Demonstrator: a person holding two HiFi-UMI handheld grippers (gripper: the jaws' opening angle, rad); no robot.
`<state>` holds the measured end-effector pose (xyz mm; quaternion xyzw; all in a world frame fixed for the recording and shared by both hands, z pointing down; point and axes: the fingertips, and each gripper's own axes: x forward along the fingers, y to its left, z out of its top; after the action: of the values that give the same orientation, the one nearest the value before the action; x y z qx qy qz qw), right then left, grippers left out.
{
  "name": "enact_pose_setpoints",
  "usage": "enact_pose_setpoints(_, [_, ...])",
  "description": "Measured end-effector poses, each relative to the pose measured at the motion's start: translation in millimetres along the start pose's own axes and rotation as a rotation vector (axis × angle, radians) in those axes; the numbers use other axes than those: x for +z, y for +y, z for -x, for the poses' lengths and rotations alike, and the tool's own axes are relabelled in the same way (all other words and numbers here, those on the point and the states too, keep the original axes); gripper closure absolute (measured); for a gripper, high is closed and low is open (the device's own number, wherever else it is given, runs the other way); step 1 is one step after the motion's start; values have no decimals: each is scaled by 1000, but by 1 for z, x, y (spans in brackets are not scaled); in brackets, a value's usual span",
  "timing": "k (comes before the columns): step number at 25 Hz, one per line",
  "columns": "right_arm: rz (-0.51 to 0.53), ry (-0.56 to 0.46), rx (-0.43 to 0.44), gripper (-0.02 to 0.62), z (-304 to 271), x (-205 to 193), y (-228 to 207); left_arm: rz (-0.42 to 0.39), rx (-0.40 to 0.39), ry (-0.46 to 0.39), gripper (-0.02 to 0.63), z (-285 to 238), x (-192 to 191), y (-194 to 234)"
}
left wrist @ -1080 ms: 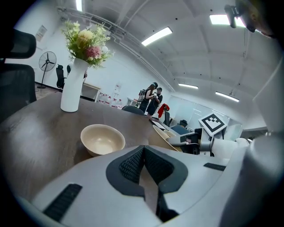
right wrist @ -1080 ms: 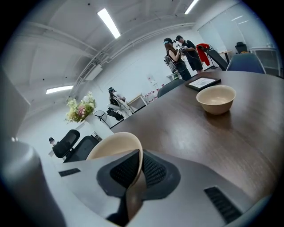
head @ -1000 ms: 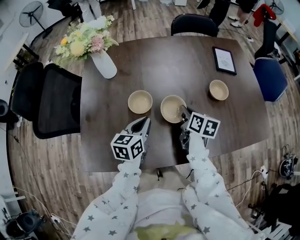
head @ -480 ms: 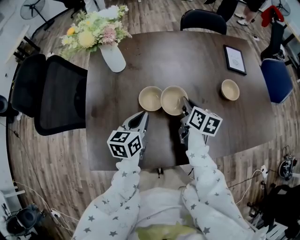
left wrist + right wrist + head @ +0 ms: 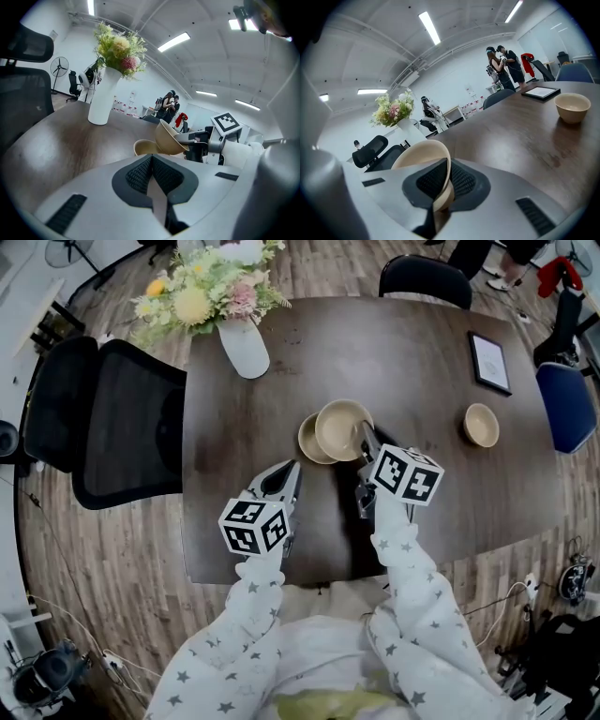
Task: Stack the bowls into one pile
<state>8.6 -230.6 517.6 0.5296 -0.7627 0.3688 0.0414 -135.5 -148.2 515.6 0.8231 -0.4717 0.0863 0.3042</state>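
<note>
My right gripper [image 5: 364, 448] is shut on the rim of a beige bowl [image 5: 342, 428] and holds it tilted above the dark table [image 5: 422, 484]. The held bowl overlaps the right side of a second beige bowl [image 5: 309, 441] that rests on the table. In the right gripper view the rim of the held bowl [image 5: 423, 155] is pinched between the pads of that gripper [image 5: 443, 187]. A third bowl [image 5: 481, 425] stands apart at the right. My left gripper [image 5: 289, 476] is shut and empty, nearer me than the two bowls. From the left gripper [image 5: 152, 168] I see the held bowl [image 5: 168, 138] above the resting bowl [image 5: 142, 147].
A white vase of flowers [image 5: 246, 345] stands at the table's far left. A framed picture [image 5: 491, 363] lies at the far right. Black chairs [image 5: 122, 427] flank the left side, a blue chair [image 5: 567, 404] the right. People stand far off in the room.
My right gripper has carried its bowl leftward, from beside the second bowl to overlapping it. The left gripper has drifted a little left of the bowls.
</note>
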Motion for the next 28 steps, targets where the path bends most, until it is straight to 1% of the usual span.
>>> enact_pose_setpoints(3, [48, 18, 11, 563, -10, -3, 12, 0, -1, 6, 581, 0, -1, 7])
enact_pose_setpoints(10, [167, 105, -24, 563, -31, -18, 20, 14, -6, 25, 581, -5, -5, 24])
enact_pose_setpoints(18, [260, 175, -31, 563, -36, -26, 26, 29, -15, 36, 581, -9, -7, 28])
enact_pose_setpoints(22, [309, 201, -68, 563, -36, -31, 23, 31, -23, 37, 581, -12, -7, 28])
enact_pose_setpoints(28, [335, 214, -93, 563, -36, -35, 20, 26, -40, 43, 581, -14, -9, 24])
